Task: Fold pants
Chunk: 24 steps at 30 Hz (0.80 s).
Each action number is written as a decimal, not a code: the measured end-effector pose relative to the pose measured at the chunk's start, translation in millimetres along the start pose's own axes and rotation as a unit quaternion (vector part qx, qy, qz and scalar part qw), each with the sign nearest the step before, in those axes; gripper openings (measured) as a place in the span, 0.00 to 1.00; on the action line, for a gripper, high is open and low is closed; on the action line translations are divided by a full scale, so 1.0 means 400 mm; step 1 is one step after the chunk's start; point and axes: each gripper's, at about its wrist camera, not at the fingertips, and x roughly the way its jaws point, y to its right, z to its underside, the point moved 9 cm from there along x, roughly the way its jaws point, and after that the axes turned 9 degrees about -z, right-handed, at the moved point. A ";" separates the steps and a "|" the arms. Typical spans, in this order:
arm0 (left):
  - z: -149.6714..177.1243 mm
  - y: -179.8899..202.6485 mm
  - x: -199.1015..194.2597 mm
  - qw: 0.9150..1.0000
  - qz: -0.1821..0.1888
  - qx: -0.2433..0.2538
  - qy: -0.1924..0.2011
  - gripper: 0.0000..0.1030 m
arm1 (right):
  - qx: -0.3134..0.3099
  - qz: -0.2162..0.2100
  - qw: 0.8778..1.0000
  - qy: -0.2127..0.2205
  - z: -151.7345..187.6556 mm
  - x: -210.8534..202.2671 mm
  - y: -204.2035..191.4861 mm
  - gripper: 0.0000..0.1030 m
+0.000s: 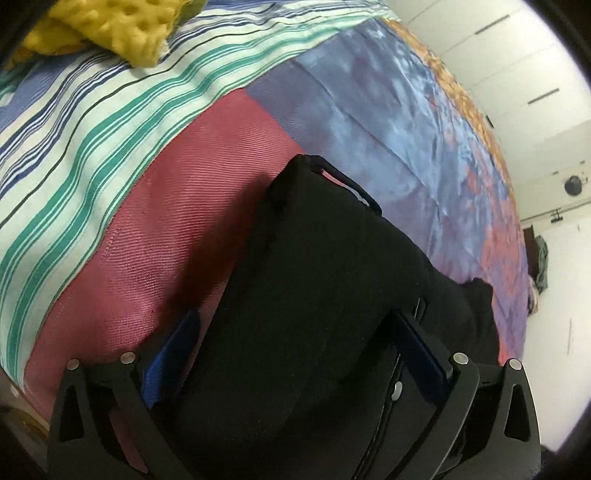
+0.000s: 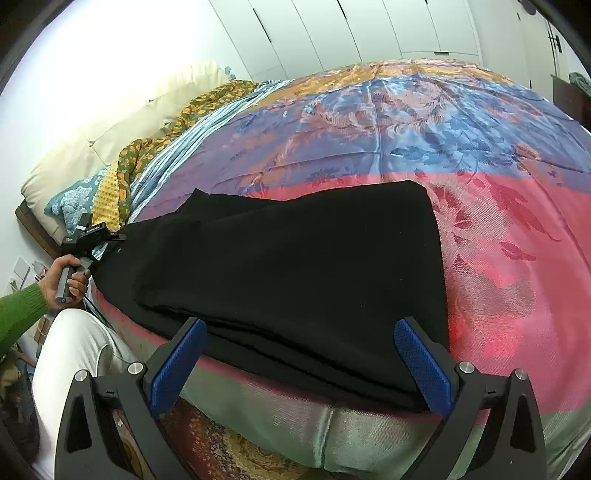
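Note:
Black pants (image 2: 295, 266) lie folded lengthwise along the near edge of the bed. In the left wrist view the waistband end with belt loops (image 1: 317, 258) fills the space between the fingers of my left gripper (image 1: 295, 332); the jaws stand wide apart around the cloth. In the right wrist view my right gripper (image 2: 301, 332) is open, its blue pads (image 2: 181, 362) on either side of the leg end at the bed edge. The left gripper (image 2: 92, 236) shows at the far left end of the pants, held in a hand.
The bed has a pink, blue and orange patterned cover (image 2: 498, 240). A striped sheet (image 1: 92, 122), a yellow cloth (image 1: 122, 26) and pillows (image 2: 110, 136) lie toward the headboard. White wardrobes (image 2: 351, 29) stand beyond. The person's white-trousered leg (image 2: 70, 362) is beside the bed.

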 end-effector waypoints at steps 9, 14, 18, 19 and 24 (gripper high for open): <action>-0.014 0.002 0.008 1.000 0.005 0.020 0.023 1.00 | -0.001 0.000 1.000 -0.001 0.003 0.001 -0.003 0.98; -0.017 -0.002 0.004 0.999 0.008 0.016 0.032 1.00 | -0.002 0.000 1.000 -0.001 0.003 0.001 -0.002 0.98; -0.019 -0.006 0.001 0.999 0.012 0.010 0.035 1.00 | -0.002 0.001 1.000 -0.001 0.003 0.001 -0.002 0.98; -0.020 -0.007 0.001 0.999 0.014 0.008 0.035 1.00 | -0.002 0.001 1.000 -0.001 0.003 0.001 -0.002 0.98; -0.016 -0.010 -0.003 0.999 0.021 0.003 0.033 1.00 | -0.002 0.002 1.000 -0.002 0.004 0.002 -0.001 0.98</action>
